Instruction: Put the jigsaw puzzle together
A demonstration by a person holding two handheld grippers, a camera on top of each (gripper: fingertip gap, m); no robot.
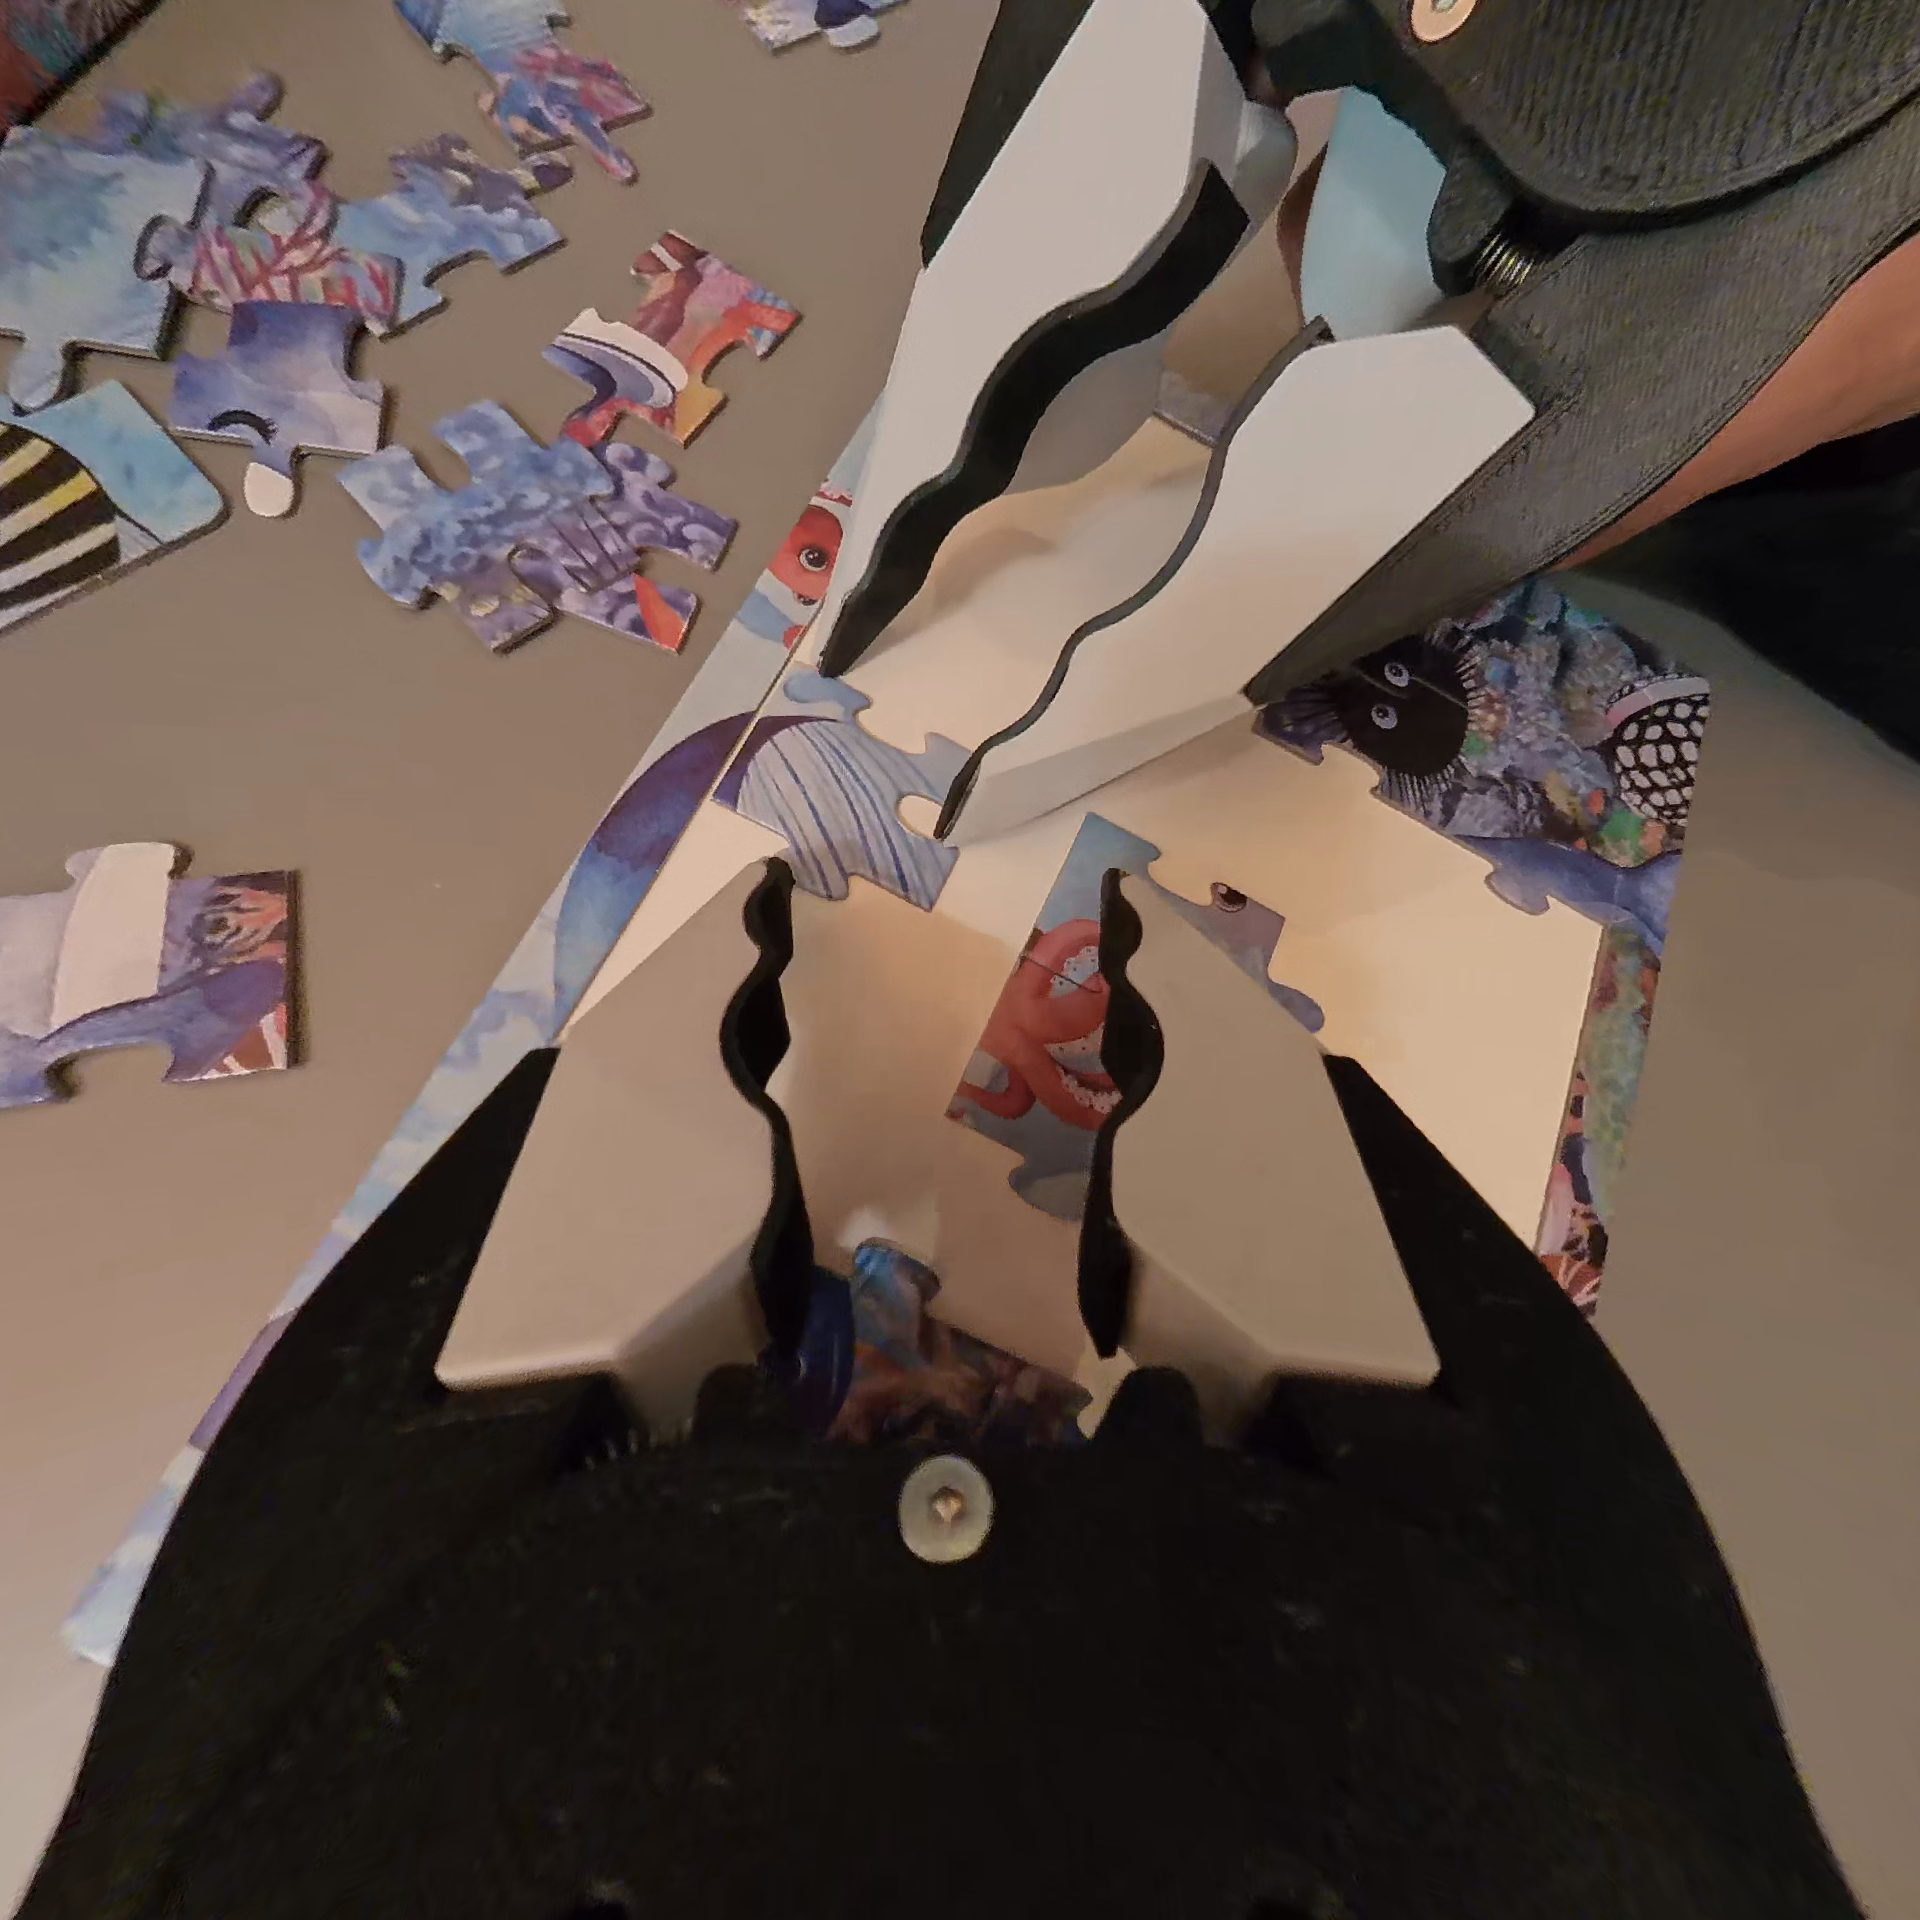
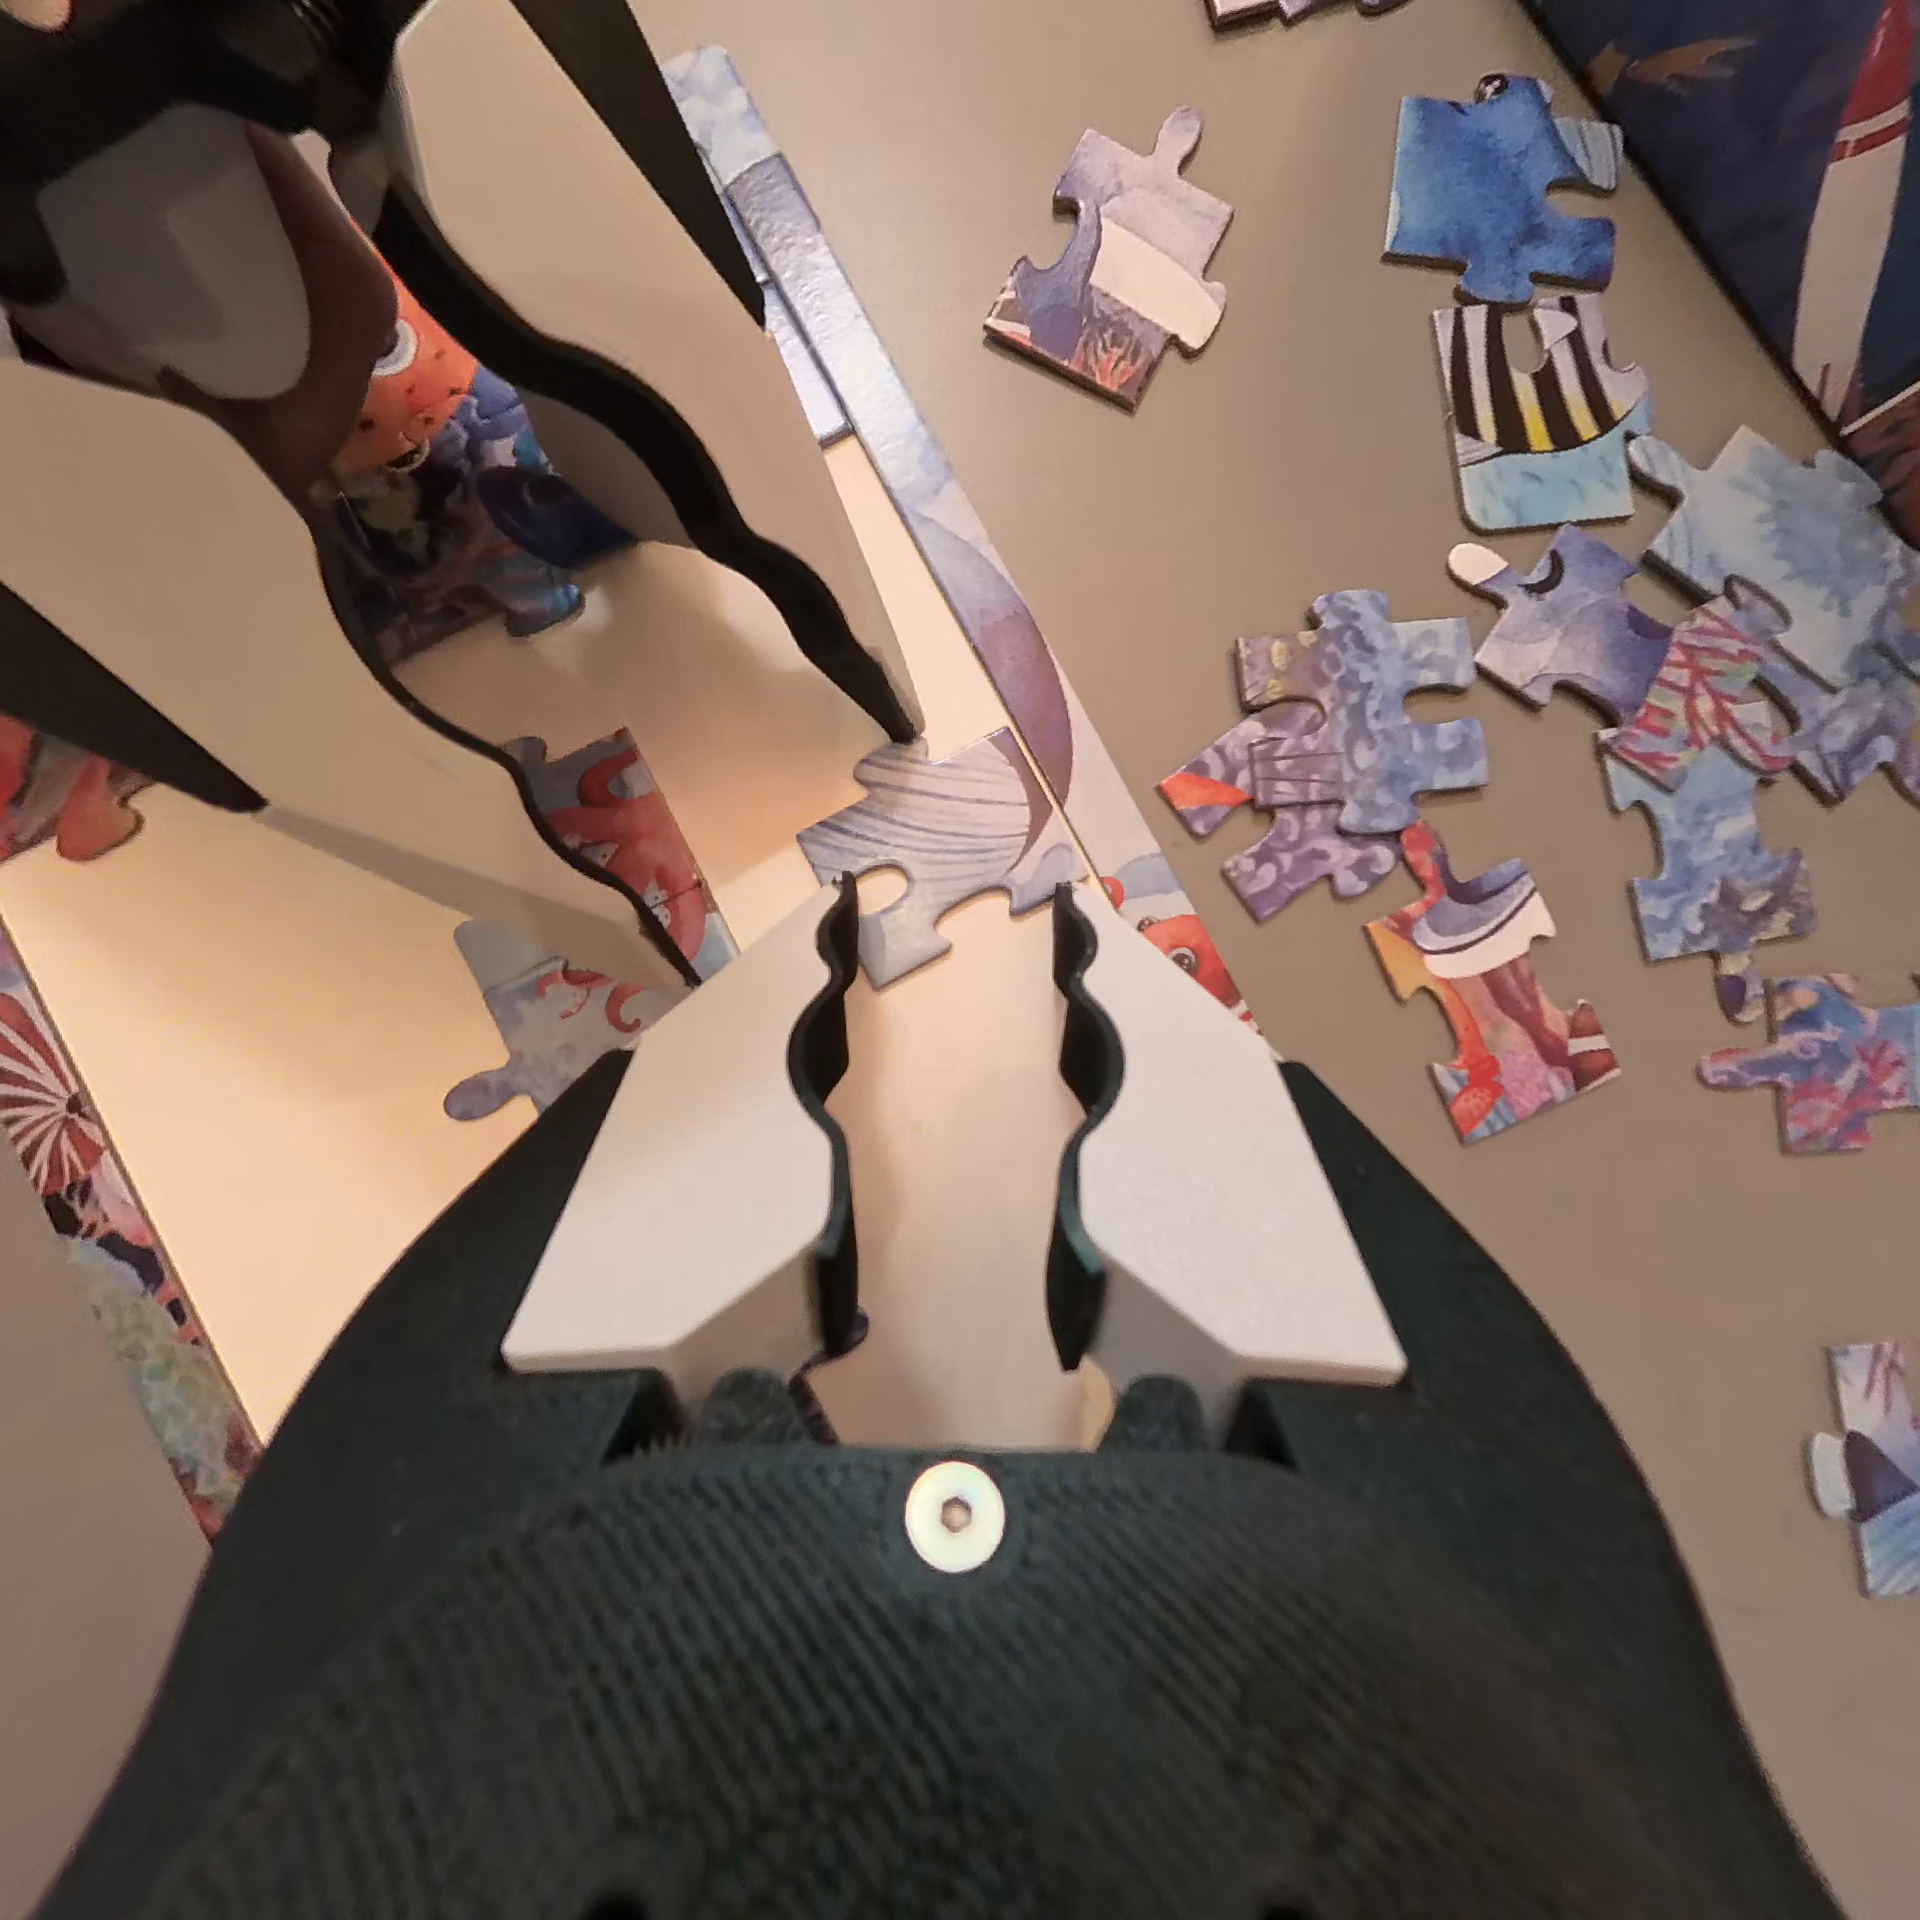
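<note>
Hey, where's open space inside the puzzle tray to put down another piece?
Bare tray floor lies between the octopus piece and the coral border. It is crowded by the whale piece, where the left tool and right tool meet.

I hold two tongs, the left gripper (image 1: 943, 878) and the right gripper (image 2: 956, 888), over one puzzle frame (image 2: 208, 1039). Beside the frame lie at least twelve loose pieces (image 2: 1351, 727).

Loose pieces (image 1: 540, 530) crowd one side — tray centre (image 2: 260, 987) bare.
</note>
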